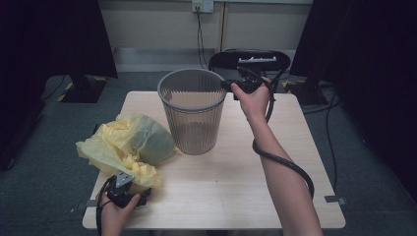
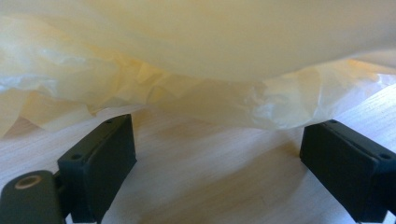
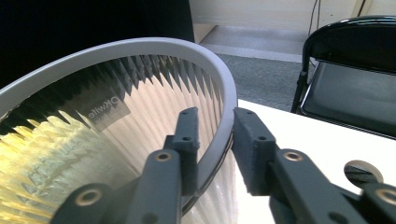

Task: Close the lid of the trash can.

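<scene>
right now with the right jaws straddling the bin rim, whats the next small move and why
Probably finish closing the right gripper on the bin rim: one jaw is inside, one outside, a slight gap apparently left. That steadies the bin while the open left gripper goes for the yellow bag.

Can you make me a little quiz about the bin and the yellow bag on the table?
1. True or false: the bin stands upright on the table.
2. What does the right gripper straddle: A the bin's rim, B the yellow bag, C a chair?
3. What lies just in front of the left gripper?

Key: 1 true. 2 A, one jaw inside the rim, one outside. 3 The yellow bag, with the jaws wide apart and not touching it.
</scene>
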Available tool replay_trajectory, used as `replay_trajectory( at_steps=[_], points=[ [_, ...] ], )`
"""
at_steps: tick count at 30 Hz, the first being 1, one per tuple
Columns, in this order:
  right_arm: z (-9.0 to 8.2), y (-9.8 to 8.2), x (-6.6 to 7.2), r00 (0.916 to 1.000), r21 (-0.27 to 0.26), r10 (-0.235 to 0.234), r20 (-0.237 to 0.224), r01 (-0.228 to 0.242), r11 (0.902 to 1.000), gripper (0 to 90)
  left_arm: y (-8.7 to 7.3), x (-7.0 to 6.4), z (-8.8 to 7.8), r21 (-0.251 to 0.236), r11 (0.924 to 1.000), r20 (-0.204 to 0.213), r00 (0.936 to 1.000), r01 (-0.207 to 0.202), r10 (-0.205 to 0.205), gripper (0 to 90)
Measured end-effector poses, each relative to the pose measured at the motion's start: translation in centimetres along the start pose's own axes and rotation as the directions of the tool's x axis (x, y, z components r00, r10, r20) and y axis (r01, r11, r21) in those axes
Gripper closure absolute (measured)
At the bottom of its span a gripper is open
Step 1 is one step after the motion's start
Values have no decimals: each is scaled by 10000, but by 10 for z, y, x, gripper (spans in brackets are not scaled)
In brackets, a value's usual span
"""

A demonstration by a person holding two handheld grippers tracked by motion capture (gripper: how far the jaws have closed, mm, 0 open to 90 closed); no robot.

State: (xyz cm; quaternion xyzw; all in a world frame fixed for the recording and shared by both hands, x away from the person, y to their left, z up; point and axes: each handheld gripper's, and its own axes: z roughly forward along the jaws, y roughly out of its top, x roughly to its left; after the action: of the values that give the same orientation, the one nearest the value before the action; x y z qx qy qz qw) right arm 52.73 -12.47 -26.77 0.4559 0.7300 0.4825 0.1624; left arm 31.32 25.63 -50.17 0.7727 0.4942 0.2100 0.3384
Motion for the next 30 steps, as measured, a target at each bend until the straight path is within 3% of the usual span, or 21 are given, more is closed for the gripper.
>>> replay_trajectory(
  at_steps=[5,9,14,21,30],
  points=[
    [-2,-3,-2,9993,-86,-303,-207,301,9995,418,0,0,0,-2,10000,4,10000,-5,5,97],
    [-8,-3,-3,9981,147,-433,-439,439,9989,342,0,0,0,-8,10000,6,10000,-7,7,97],
    [-16,-6,0,9967,208,-489,-647,504,9985,347,0,0,0,-5,10000,-7,10000,-4,4,96],
    [-21,-10,2,9971,195,-539,-528,550,9983,378,0,0,0,-11,10000,-7,10000,2,-2,96],
    [-2,-14,5,9972,447,-628,-417,647,9969,377,0,0,0,-6,10000,-2,10000,8,-8,94]
  ],
)
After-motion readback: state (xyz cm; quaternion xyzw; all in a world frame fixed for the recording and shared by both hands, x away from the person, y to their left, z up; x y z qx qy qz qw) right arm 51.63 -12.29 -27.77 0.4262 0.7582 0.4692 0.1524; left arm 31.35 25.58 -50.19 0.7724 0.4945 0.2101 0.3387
